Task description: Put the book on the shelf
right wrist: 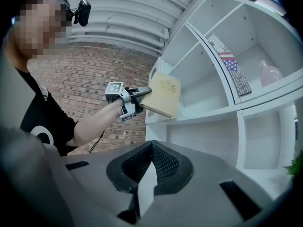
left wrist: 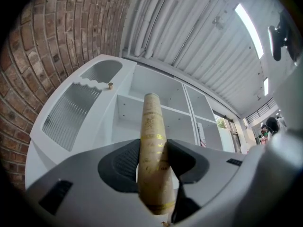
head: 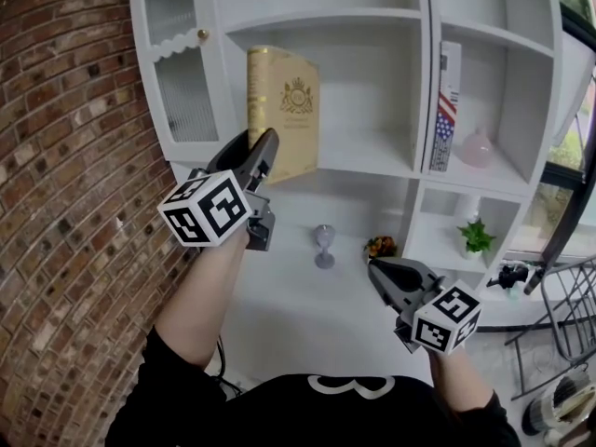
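Left gripper clamps book near spine bottom. Stiff hardcover, glossy, likely top-heavy, may pivot. Right gripper closed, empty.

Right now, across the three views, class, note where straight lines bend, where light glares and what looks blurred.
Head view: uprights of the shelf bow outward. Left gripper view: dark corners ring the picture, the ceiling light strip glares white, and the near end of the book looks soft. Right gripper view: shelf edges curve strongly; a mosaic patch hides the face.
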`<state>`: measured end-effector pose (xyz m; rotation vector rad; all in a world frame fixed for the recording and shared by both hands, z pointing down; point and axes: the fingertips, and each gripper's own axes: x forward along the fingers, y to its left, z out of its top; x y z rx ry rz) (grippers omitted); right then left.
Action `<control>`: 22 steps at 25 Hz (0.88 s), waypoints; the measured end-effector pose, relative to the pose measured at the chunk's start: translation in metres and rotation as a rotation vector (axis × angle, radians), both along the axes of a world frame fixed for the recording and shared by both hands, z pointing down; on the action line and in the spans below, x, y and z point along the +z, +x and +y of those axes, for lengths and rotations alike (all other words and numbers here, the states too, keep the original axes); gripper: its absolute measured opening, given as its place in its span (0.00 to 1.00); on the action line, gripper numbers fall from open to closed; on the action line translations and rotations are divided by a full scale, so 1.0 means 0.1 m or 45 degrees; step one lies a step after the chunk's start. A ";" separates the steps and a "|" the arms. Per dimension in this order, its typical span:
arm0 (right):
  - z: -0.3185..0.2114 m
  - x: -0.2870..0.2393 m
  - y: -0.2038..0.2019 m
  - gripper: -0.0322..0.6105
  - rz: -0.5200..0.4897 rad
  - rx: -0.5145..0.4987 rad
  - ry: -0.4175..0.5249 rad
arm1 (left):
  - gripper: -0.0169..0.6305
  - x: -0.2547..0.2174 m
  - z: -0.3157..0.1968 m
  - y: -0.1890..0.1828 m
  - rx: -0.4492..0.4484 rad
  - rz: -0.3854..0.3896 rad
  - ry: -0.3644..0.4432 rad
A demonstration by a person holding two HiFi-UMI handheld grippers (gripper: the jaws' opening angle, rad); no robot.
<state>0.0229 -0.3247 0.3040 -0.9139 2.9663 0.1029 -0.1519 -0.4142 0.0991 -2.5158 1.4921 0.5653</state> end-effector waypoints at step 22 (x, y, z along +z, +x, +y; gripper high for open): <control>-0.34 0.16 0.44 0.07 -0.067 0.122 -0.082 | 0.30 0.02 -1.02 0.30 -0.135 -0.065 0.002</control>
